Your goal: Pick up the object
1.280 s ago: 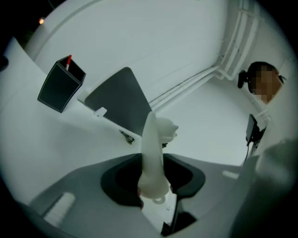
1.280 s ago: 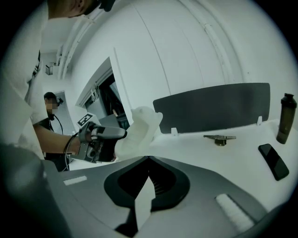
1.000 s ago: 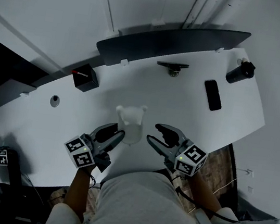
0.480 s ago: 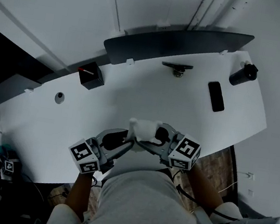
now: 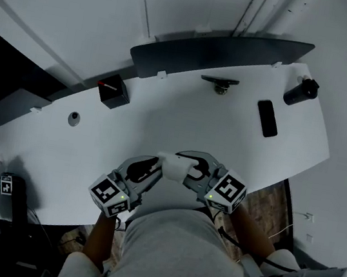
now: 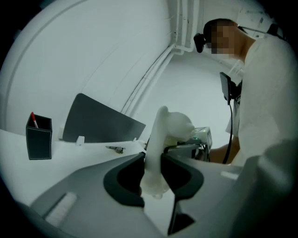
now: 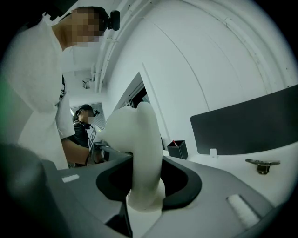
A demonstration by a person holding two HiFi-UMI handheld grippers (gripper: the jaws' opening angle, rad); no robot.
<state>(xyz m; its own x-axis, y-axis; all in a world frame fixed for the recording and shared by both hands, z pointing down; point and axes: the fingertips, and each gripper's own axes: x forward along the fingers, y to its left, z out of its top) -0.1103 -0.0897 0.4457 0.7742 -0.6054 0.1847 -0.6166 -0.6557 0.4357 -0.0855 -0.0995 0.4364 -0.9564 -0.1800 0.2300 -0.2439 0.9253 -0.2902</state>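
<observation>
the white object [image 5: 176, 165] sits between the two grippers at the near edge of the table [image 5: 164, 113], just in front of the person's [image 5: 187, 260] torso. whether its base is clear of the tabletop cannot be told.

the left gripper [image 6: 152, 169] has just been closing. its dark pads now press on a thin, flat part of the object from both sides, with the rounder bulk of the object rising above the jaws.

the right gripper [image 7: 146, 179] has also just been closing. its jaws clamp a thicker rounded lobe of the same object, which stands up out of the grip and hangs a little below it. the two grippers face each other, left and right of the object, fingertips near one another.

further back on the table are a black box [image 5: 113, 92] with a red pen [image 5: 107, 86], a small metal piece [image 5: 218, 84], a phone [image 5: 267, 118] and a black cylinder [image 5: 299, 90]. a dark panel [image 5: 220, 51] runs along the far edge.
</observation>
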